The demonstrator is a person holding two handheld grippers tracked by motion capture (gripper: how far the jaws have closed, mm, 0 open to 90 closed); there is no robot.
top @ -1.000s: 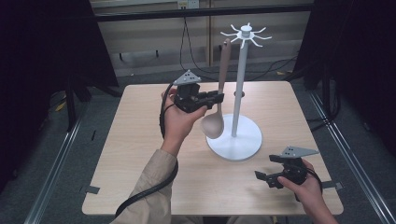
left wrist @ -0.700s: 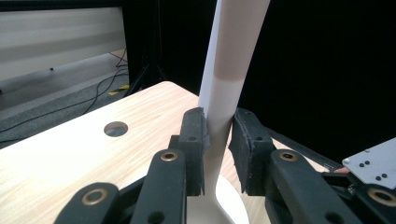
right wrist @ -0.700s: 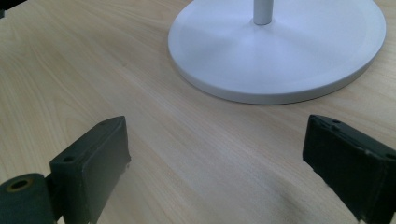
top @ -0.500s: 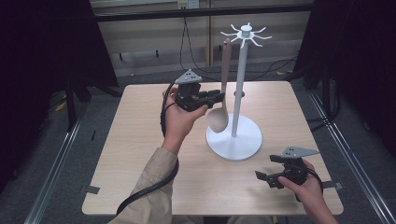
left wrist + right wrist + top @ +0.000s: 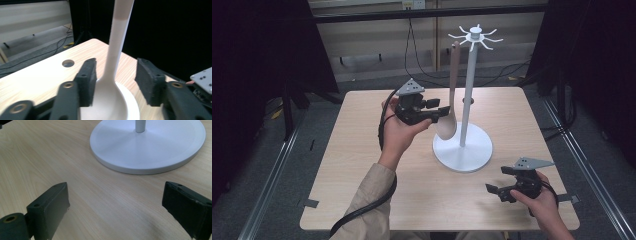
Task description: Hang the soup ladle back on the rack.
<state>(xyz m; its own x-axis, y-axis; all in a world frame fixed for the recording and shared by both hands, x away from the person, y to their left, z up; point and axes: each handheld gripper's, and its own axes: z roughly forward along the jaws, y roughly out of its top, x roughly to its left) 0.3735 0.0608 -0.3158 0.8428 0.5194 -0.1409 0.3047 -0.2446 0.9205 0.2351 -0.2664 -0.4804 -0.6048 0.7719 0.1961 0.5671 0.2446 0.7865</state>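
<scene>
A pale spoon [image 5: 453, 75] hangs bowl-down from a hook at the top of the white stand [image 5: 468, 90], its bowl just above the stand's round base [image 5: 472, 152]. My left gripper [image 5: 443, 113] is level with the spoon's neck. Its jaws have just been opening and now stand open on either side of the spoon [image 5: 120, 32]. In the left gripper view my left gripper [image 5: 116, 67] has one pad close against the bowl and the other well apart. My right gripper [image 5: 497, 181] rests low at the table's front right, open and empty. The right gripper view shows it [image 5: 115, 195] facing the stand's base [image 5: 147, 145].
The stand sits right of centre on the light wooden table [image 5: 362, 165], which has a small round hole [image 5: 465, 101] behind the pole. Dark curtains and floor cables surround the table. Bare wood lies on the left and front.
My left gripper's jaws have spread apart off the spoon's neck, and the spoon stays hanging on its hook. My right gripper has not moved.
</scene>
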